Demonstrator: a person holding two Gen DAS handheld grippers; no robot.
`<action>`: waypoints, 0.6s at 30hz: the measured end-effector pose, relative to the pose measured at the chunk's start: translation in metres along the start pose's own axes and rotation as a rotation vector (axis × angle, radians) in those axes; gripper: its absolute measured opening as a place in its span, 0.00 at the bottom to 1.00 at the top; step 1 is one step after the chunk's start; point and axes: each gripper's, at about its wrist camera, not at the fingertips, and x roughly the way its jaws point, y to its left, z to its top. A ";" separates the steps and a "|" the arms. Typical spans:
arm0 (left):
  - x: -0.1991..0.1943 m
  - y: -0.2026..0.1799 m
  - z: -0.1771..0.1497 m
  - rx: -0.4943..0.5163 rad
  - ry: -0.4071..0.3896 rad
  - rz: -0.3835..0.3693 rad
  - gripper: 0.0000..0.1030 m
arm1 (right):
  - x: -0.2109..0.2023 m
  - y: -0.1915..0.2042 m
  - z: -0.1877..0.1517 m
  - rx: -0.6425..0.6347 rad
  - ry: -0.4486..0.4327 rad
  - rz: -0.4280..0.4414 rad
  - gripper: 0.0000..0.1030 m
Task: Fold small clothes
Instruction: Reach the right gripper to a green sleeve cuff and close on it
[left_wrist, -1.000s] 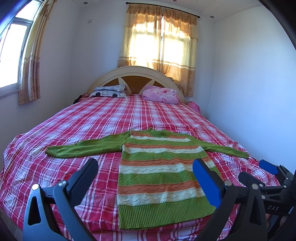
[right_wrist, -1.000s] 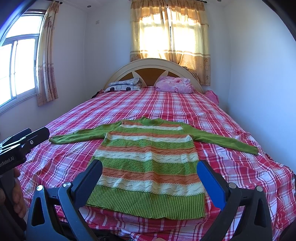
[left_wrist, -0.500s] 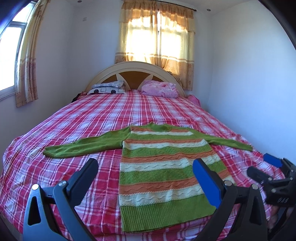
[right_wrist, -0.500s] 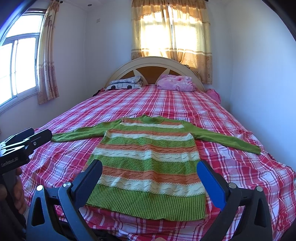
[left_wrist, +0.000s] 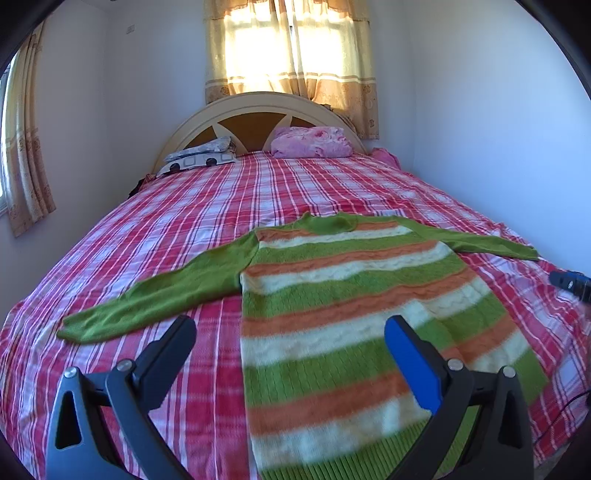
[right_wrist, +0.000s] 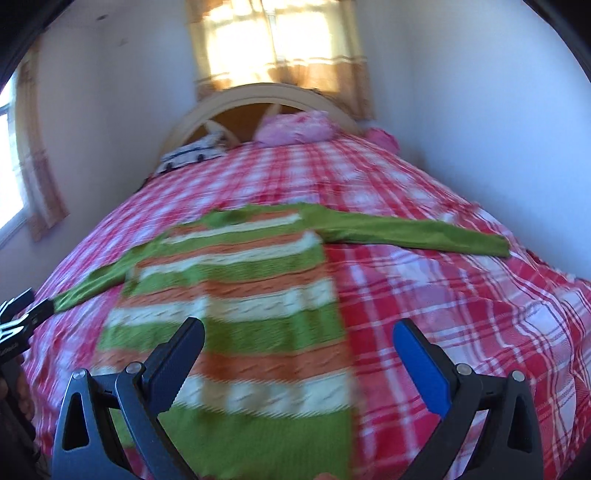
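A green, orange and white striped sweater (left_wrist: 343, 302) lies flat on the bed, sleeves spread out to both sides, hem toward me. My left gripper (left_wrist: 291, 354) is open and empty, above the sweater's left edge near the left sleeve (left_wrist: 147, 299). My right gripper (right_wrist: 299, 354) is open and empty, above the sweater's (right_wrist: 236, 295) right side; the right sleeve (right_wrist: 417, 232) stretches out beyond it. The right wrist view is blurred. The right gripper's tip shows at the edge of the left wrist view (left_wrist: 569, 282), the left gripper's tip at the edge of the right wrist view (right_wrist: 18, 317).
The bed has a red and white plaid cover (left_wrist: 207, 221). Two pillows, one patterned (left_wrist: 201, 158) and one pink (left_wrist: 312, 142), lie against the arched headboard (left_wrist: 255, 110). White walls close in on both sides, with curtained windows behind and to the left.
Both grippers moved forward and lower over the sweater. The left one drifted toward the left sleeve side, the right one toward the right sleeve side. Both jaws stayed open.
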 end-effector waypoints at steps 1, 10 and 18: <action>0.008 0.001 0.004 0.005 -0.001 0.006 1.00 | 0.006 -0.008 0.005 0.017 0.004 -0.003 0.99; 0.074 0.004 0.029 -0.005 -0.041 0.074 1.00 | 0.072 -0.116 0.055 0.224 0.048 -0.114 0.99; 0.132 0.004 0.029 0.001 0.012 0.102 1.00 | 0.123 -0.227 0.065 0.500 0.093 -0.145 0.95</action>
